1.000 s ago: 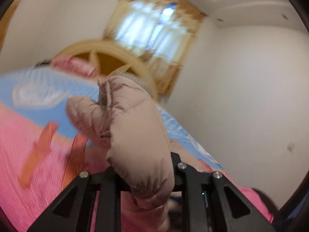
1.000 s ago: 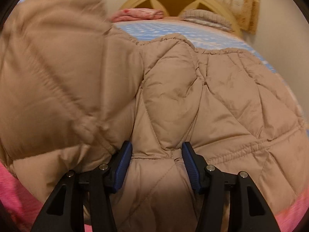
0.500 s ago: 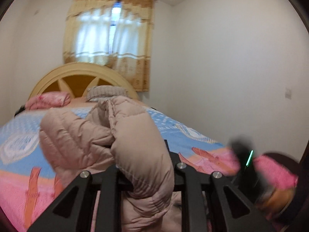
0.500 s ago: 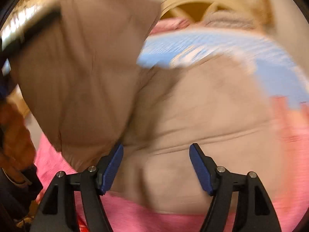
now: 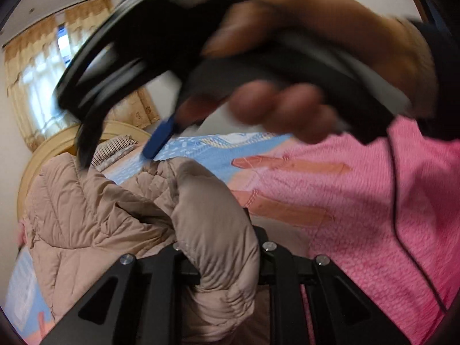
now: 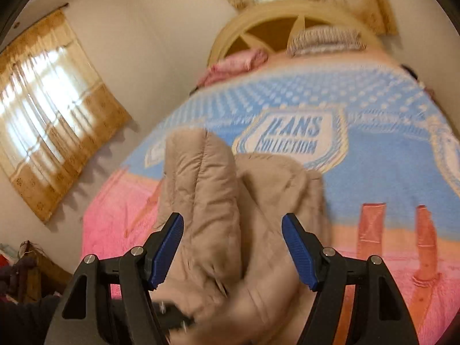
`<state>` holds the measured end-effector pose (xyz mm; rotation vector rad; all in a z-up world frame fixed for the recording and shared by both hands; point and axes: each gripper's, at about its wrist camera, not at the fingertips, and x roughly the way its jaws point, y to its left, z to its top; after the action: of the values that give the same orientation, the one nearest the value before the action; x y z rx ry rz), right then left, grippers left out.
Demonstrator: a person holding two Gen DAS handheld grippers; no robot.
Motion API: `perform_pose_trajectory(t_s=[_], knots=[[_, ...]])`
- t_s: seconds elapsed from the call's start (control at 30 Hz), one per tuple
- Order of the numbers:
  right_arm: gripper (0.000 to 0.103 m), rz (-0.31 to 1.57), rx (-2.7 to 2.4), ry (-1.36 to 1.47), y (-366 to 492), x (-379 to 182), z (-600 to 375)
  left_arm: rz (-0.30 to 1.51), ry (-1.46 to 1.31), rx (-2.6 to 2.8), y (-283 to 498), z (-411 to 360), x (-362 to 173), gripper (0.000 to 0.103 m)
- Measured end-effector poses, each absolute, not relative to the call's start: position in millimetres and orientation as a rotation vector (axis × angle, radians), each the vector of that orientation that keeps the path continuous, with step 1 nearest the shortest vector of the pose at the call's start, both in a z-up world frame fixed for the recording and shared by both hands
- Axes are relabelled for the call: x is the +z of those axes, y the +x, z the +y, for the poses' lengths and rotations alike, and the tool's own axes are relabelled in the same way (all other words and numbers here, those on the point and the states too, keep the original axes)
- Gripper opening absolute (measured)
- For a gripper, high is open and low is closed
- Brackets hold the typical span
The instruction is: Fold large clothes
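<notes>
A beige quilted puffer jacket (image 5: 86,218) lies bunched on the bed. My left gripper (image 5: 218,244) is shut on a thick fold of the jacket, which bulges over and hides its fingertips. In the right wrist view the jacket (image 6: 218,189) sits below and between the blue pads (image 6: 169,247) of my right gripper (image 6: 233,247), which is open and not gripping it. The right gripper, held in a hand, passes blurred across the top of the left wrist view (image 5: 161,141).
The bed has a pink and blue blanket (image 6: 373,149) with a "Jeans Collection" print. A wooden headboard (image 6: 287,23), a striped pillow (image 6: 325,38) and a pink folded cloth (image 6: 235,63) are at its far end. Curtained windows (image 6: 49,109) and white walls surround it.
My right gripper has let go of the jacket, opened wider and lifted above it, crossing in front of the left camera. My left gripper has swung round, still holding the fold.
</notes>
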<state>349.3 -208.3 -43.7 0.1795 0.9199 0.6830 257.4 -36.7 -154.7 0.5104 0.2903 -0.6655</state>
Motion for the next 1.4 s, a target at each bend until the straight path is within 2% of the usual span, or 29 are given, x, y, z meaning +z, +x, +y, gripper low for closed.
perform_pose_trajectory(t_s=[0.07, 0.1, 0.13, 0.17, 0.23, 0.3, 0.37, 0.57, 0.63, 0.77, 0.93, 1.03, 1.13, 1.23, 1.3, 1.4], knots=[[0.071, 0.998, 0.727, 0.165, 360, -60, -190, 0.288, 0.534, -0.659, 252, -38, -155, 0.019], [0.066, 1.01, 0.765, 0.157, 361, -66, -181, 0.289, 0.542, -0.653, 250, -35, -153, 0.021], [0.031, 1.017, 0.791, 0.151, 360, -69, -176, 0.283, 0.546, -0.628, 248, -32, -151, 0.023], [0.016, 1.014, 0.782, 0.143, 357, -71, -172, 0.279, 0.546, -0.616, 246, -31, -148, 0.028], [0.011, 1.012, 0.76, 0.165, 358, -74, -176, 0.276, 0.559, -0.613, 235, -25, -141, 0.045], [0.01, 1.007, 0.723, 0.187, 358, -75, -185, 0.24, 0.58, -0.592, 217, -17, -135, 0.085], [0.009, 1.004, 0.684, 0.182, 360, -78, -194, 0.187, 0.572, -0.588, 194, -2, -127, 0.097], [0.008, 0.991, 0.591, 0.168, 353, -87, -225, 0.234, 0.388, -0.558, 183, 67, -83, 0.097], [0.008, 0.99, 0.555, 0.16, 348, -94, -231, 0.218, 0.291, -0.499, 195, 95, -63, 0.103], [0.008, 0.998, 0.525, 0.186, 342, -106, -242, 0.238, 0.15, -0.288, 256, 129, -33, 0.103], [0.008, 1.001, 0.469, 0.21, 335, -112, -253, 0.475, 0.193, -0.289, 333, 106, -75, 0.103], [0.008, 0.966, 0.392, 0.19, 327, -101, -256, 0.542, 0.279, -0.312, 328, 82, -107, 0.101], [0.01, 0.817, 0.258, 0.163, 314, -62, -261, 0.502, 0.313, -0.302, 308, 68, -111, 0.098], [0.01, 0.687, 0.344, 0.265, 313, -32, -260, 0.508, 0.313, -0.314, 302, 66, -105, 0.098], [0.01, 0.659, 0.471, 0.326, 324, -27, -250, 0.51, 0.307, -0.317, 304, 62, -109, 0.098], [0.01, 0.713, 0.546, 0.367, 355, -53, -233, 0.498, 0.308, -0.306, 309, 67, -110, 0.098]])
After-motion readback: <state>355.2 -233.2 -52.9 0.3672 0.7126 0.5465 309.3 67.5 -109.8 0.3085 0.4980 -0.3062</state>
